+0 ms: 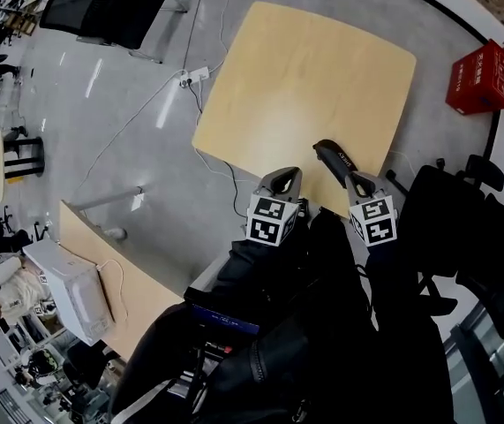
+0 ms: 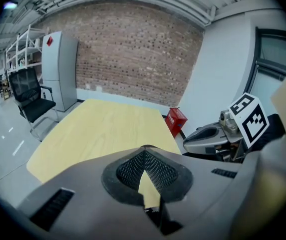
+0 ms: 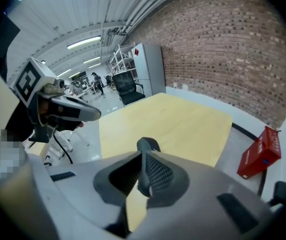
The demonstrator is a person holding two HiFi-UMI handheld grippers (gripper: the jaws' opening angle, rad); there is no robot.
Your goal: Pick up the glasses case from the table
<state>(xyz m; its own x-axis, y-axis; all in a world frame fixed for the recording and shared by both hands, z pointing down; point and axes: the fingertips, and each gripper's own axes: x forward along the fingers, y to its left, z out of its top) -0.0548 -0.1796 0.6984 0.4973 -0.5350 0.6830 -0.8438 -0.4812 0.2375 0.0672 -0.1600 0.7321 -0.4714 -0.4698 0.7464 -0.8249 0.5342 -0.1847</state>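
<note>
A black glasses case (image 1: 333, 159) lies on the light wooden table (image 1: 313, 78), close to its near edge. My right gripper (image 1: 360, 182) points down at the case's near end with its jaws shut and nothing held. In the right gripper view the case's dark rounded end (image 3: 148, 145) shows just over the closed tips. My left gripper (image 1: 285, 177) hovers over the table's near edge, left of the case, with its tips together and empty. In the left gripper view only bare tabletop (image 2: 102, 129) lies ahead, and the right gripper (image 2: 218, 136) shows at the right.
A red crate (image 1: 481, 78) stands on the floor right of the table. A black office chair (image 1: 110, 7) is at the far left, and a power strip (image 1: 194, 76) with cables lies by the table's left corner. A second desk (image 1: 101, 263) with a white machine is at lower left.
</note>
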